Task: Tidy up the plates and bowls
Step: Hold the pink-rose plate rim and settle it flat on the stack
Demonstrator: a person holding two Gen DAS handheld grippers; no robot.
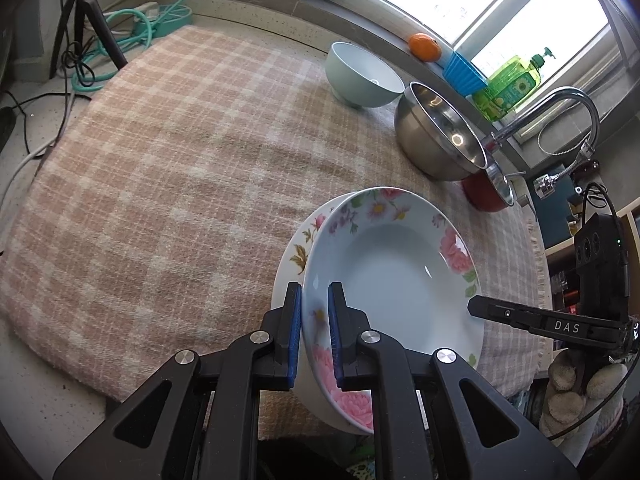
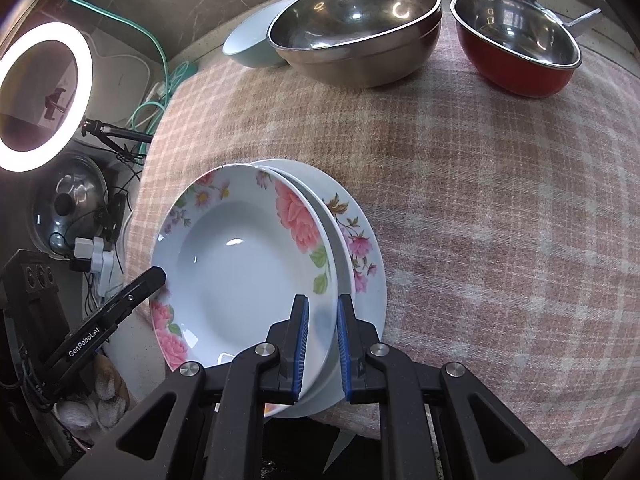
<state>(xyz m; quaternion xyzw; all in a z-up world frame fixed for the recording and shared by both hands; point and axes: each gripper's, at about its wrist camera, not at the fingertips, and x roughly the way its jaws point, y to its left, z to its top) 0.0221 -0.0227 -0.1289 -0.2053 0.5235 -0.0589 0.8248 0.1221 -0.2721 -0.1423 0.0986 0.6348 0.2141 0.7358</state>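
A deep floral plate (image 1: 394,280) (image 2: 240,264) sits on top of a flatter floral plate (image 1: 298,256) (image 2: 362,240) at the near edge of the checked cloth. My left gripper (image 1: 315,336) straddles the deep plate's left rim, its blue pads close on either side. My right gripper (image 2: 322,344) straddles the same plate's right rim. Whether the pads press the rim I cannot tell. Each gripper shows in the other's view, the right one in the left wrist view (image 1: 532,320) and the left one in the right wrist view (image 2: 116,312).
A pale blue bowl (image 1: 360,76) (image 2: 250,46), a steel bowl (image 1: 440,136) (image 2: 356,24) and a red-sided steel bowl (image 1: 490,192) (image 2: 520,52) stand at the cloth's far side. A faucet (image 1: 560,112), soap bottle (image 1: 508,84) and orange (image 1: 424,46) lie beyond. A tripod (image 1: 86,20) and cables are far left.
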